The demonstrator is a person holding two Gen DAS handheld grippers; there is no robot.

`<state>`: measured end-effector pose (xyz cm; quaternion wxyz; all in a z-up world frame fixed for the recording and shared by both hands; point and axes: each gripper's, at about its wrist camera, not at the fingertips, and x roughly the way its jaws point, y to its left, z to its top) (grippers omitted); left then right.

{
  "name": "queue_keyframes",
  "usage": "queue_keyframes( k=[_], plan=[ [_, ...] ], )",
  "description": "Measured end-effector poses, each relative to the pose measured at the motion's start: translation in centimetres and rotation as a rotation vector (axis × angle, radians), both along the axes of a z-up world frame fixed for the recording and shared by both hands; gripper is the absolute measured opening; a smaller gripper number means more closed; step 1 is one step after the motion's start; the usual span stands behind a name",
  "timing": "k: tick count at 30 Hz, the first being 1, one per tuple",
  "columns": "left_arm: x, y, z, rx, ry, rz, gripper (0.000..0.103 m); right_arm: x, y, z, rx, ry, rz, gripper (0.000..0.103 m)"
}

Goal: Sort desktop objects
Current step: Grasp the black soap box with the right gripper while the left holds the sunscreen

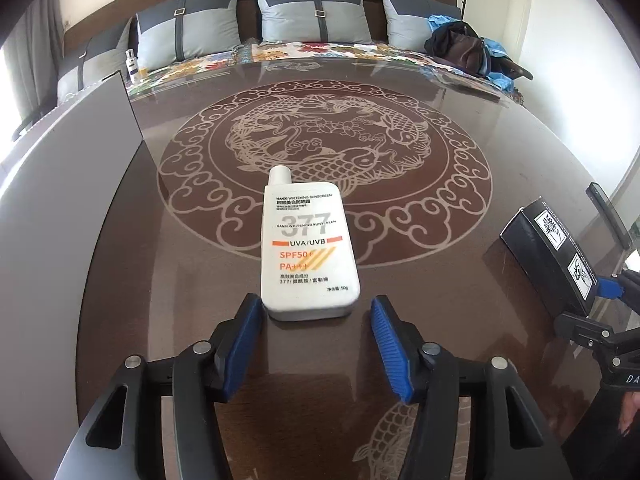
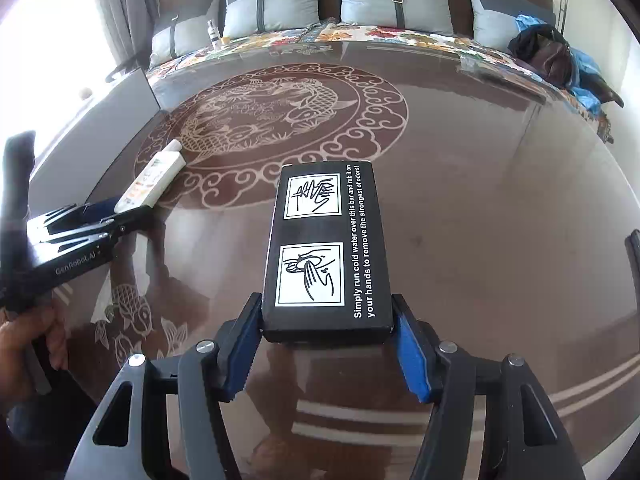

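A white sunscreen bottle (image 1: 306, 248) lies flat on the brown glass table, cap pointing away; it also shows in the right wrist view (image 2: 154, 178). My left gripper (image 1: 316, 306) is open, its blue pads either side of the bottle's near end without touching it. A black box (image 2: 326, 248) with white hand-washing pictures lies on the table; it also shows in the left wrist view (image 1: 554, 252). My right gripper (image 2: 328, 312) has its blue pads against both sides of the box's near end.
A grey laptop lid (image 1: 68, 184) stands at the table's left. A dark phone-like slab (image 1: 608, 212) lies at the right edge. Behind the table is a sofa with grey cushions (image 1: 316, 12), a small bottle (image 1: 131, 65) and a dark bag (image 1: 466, 48).
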<state>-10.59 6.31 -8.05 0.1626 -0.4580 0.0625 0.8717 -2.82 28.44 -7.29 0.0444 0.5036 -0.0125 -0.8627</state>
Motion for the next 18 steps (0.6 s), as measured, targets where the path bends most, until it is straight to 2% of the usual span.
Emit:
queue_keyframes(
  k=[1,2,5,8,9,10,11,12,13,14,18],
  plan=[
    [-0.1,0.0,-0.1,0.005,-0.025,-0.005,0.084,0.1,0.0,0.0,0.004,-0.002,0.014,0.078],
    [-0.4,0.1,-0.2,0.001,-0.042,0.003,0.089,0.0,-0.1,0.2,0.026,-0.004,0.020,0.083],
    [-1.6,-0.3,-0.3,-0.015,-0.062,0.052,0.091,-1.7,-0.2,0.8,0.040,-0.044,0.027,0.086],
    [-3.6,0.2,-0.8,-0.080,-0.089,0.073,0.103,-4.2,-0.3,0.9,0.003,-0.103,0.049,0.086],
    [-4.4,0.4,-0.8,-0.080,-0.102,0.064,0.103,-5.2,-0.5,0.5,-0.004,-0.148,0.059,0.086],
    [-5.1,0.6,-0.7,-0.083,-0.110,0.056,0.102,-5.9,-0.6,0.1,-0.009,-0.186,0.060,0.084],
    [-5.6,0.8,-0.6,-0.081,-0.113,0.050,0.092,-6.1,-0.7,0.3,0.014,-0.176,0.059,0.079],
    [-5.9,0.8,-0.2,-0.077,-0.098,0.049,0.079,-6.2,-0.9,0.5,0.051,-0.180,0.061,0.060],
    [-6.0,0.8,0.3,-0.068,-0.089,0.043,0.051,-6.3,-1.0,0.7,0.059,-0.187,0.066,0.059],
    [-6.1,0.8,0.6,-0.085,-0.087,0.049,0.051,-6.2,-0.9,1.0,0.050,-0.187,0.064,0.059],
    [-4.5,-0.8,2.7,0.001,-0.036,0.043,0.051,-5.0,-1.2,3.9,0.044,-0.114,0.084,0.059]
  ],
)
